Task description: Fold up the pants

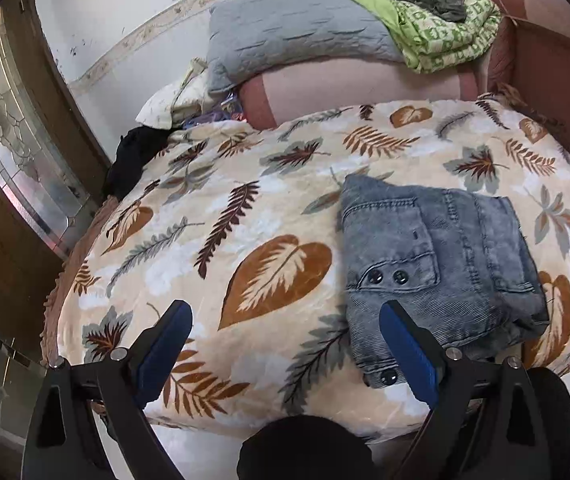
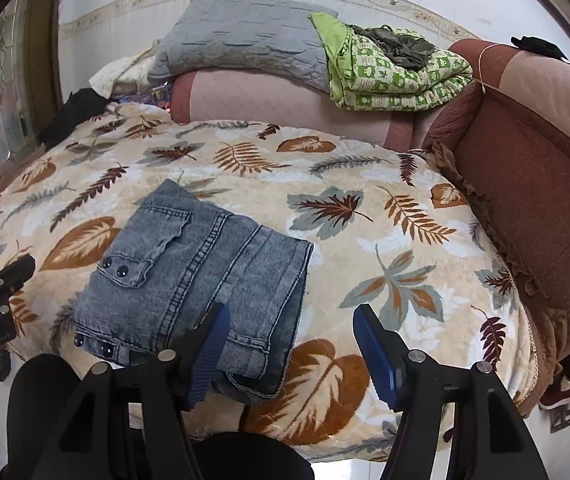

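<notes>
The grey-blue denim pants (image 1: 437, 264) lie folded into a compact rectangle on the leaf-print blanket (image 1: 245, 208), pocket flap with two snaps facing up. They also show in the right wrist view (image 2: 197, 276). My left gripper (image 1: 285, 320) is open and empty, held above the blanket at the pants' left front edge. My right gripper (image 2: 291, 320) is open and empty, held above the pants' right front corner. Neither gripper touches the denim.
A grey pillow (image 2: 241, 44) and a folded green patterned quilt (image 2: 397, 76) sit on a pink bolster (image 2: 269, 100) at the back. A brown sofa arm (image 2: 533, 176) stands on the right. A black garment (image 1: 133, 156) lies at the blanket's far left, near a glass door (image 1: 9, 132).
</notes>
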Available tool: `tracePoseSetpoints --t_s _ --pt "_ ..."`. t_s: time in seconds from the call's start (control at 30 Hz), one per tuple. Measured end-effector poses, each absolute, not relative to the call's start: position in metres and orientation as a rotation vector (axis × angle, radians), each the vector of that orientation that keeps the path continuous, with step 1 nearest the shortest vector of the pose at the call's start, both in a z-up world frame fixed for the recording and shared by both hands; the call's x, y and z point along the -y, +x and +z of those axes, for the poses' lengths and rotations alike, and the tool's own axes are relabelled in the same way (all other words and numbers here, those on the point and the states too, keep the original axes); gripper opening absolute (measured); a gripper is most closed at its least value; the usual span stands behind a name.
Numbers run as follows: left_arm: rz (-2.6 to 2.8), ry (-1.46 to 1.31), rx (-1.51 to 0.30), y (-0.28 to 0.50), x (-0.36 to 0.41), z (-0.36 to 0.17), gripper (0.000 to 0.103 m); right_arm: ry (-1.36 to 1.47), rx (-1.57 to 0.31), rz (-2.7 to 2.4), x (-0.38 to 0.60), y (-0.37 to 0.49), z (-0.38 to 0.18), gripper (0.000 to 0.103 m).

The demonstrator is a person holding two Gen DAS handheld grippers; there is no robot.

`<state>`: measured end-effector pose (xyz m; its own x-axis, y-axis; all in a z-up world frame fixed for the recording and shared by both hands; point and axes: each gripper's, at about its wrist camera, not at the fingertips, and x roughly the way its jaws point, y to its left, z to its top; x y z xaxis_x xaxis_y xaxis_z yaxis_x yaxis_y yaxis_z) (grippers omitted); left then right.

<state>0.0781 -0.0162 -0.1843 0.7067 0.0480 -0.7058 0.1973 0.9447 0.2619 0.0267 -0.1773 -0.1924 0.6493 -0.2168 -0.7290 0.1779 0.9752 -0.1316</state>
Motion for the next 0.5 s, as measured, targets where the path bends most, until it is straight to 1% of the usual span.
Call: tracePoseSetpoints --t_s 0.5 --pt "-0.029 0.306 -0.838 0.093 -0.008 -0.203 0.095 -0.086 -0.878 -0.239 0.174 0.031 -0.209 0.068"
